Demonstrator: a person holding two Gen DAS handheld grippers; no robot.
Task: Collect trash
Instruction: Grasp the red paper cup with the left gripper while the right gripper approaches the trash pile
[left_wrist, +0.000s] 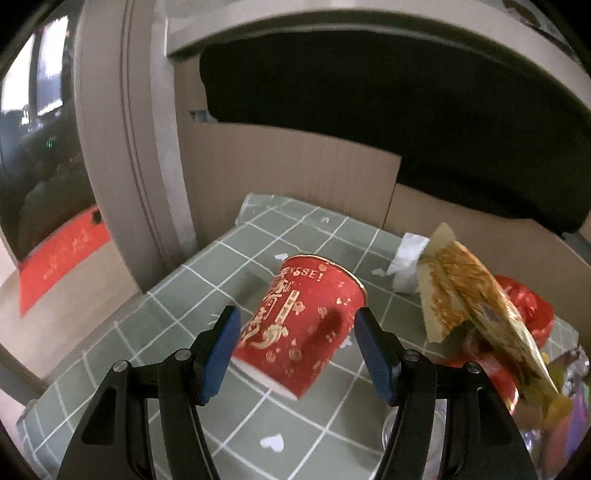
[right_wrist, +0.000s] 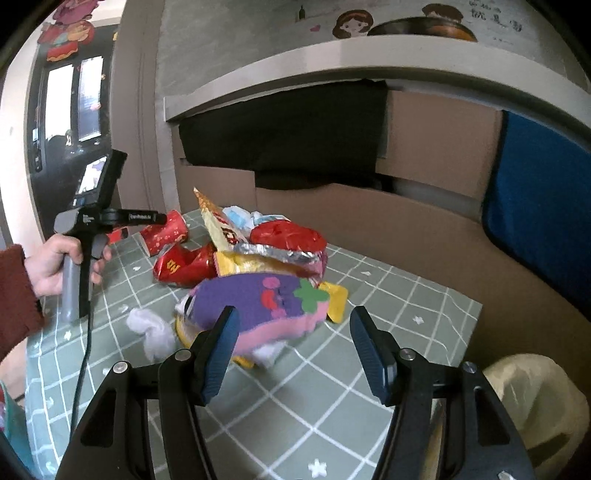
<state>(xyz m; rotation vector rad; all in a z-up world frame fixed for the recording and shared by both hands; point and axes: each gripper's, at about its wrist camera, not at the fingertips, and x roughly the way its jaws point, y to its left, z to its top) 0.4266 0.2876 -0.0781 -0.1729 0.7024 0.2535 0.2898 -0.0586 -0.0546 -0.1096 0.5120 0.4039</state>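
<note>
So the left gripper (left_wrist: 295, 354) has its fingers spread wide around a tipped red paper cup (left_wrist: 301, 326), not pinching it. It lies near the table's (left_wrist: 207, 266) left edge. The right gripper (right_wrist: 291, 350) is spread too, nothing between, aimed at the purple wrapper (right_wrist: 258, 299) fronting the trash pile (right_wrist: 251, 258). Free tabletop sits right of the pile; cardboard (right_wrist: 369, 218) walls the back. Pile's lower layers are hidden, and the left view is blurry.
</note>
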